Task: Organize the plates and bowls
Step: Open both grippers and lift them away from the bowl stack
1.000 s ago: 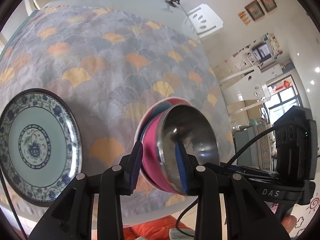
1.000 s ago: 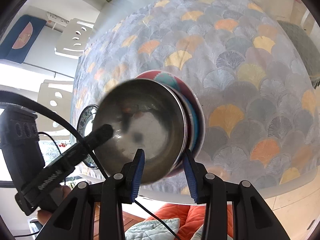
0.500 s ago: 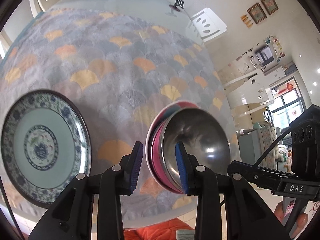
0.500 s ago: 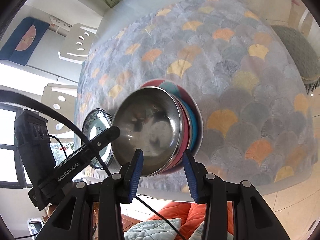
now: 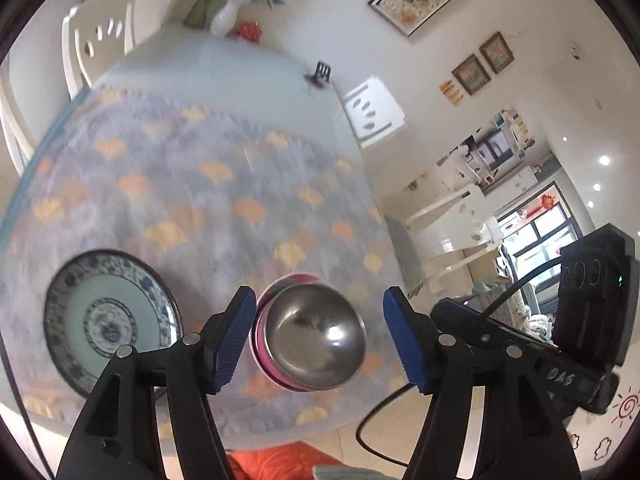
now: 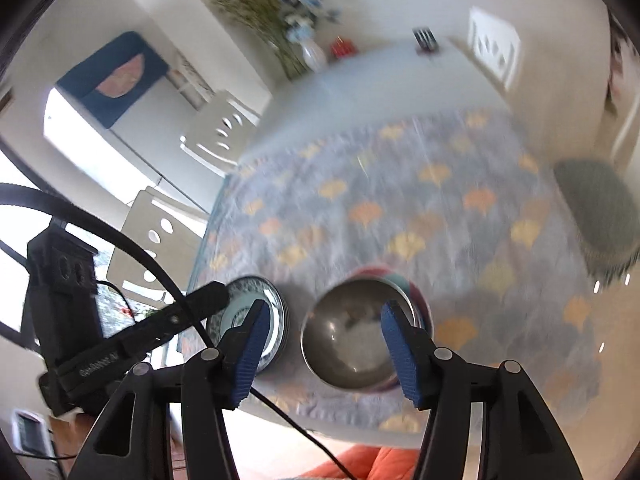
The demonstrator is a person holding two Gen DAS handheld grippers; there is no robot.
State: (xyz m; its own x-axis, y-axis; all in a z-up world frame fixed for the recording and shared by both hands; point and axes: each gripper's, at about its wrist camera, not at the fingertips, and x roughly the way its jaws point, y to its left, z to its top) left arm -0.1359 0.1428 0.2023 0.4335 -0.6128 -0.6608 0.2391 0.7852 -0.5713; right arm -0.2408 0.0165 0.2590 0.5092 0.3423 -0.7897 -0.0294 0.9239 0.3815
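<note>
On the left lies the blue-and-white patterned plate [image 5: 110, 322], flat on the fan-patterned tablecloth [image 5: 200, 184], near the table's front edge. In the right wrist view the same plate [image 6: 276, 312] shows partly hidden behind my gripper finger.

Just right of the plate, apart from it, stands the bowl stack: a steel bowl [image 5: 316, 334] nested in a pink bowl [image 5: 260, 344], with a further red-and-teal rim [image 5: 298, 278] showing behind. How many bowls lie under the steel one I cannot tell. The stack rests on the cloth, upright.

My left gripper [image 5: 320, 336] hangs above the stack. Its jaws are opening; the blue pads [image 5: 234, 336] stand clear of the bowls on both sides, touching nothing. The stack appears between the pads only by line of sight.

My right gripper [image 6: 326, 350] also hangs above the table, jaws opening. Its blue pads [image 6: 400, 354] grip nothing; the right-hand pad overlaps the steel bowl [image 6: 352, 340] in view. My left gripper body shows at the left edge of this view.

The background is motion-blurred. A white vase with flowers [image 5: 224, 20] stands at the far table edge.
</note>
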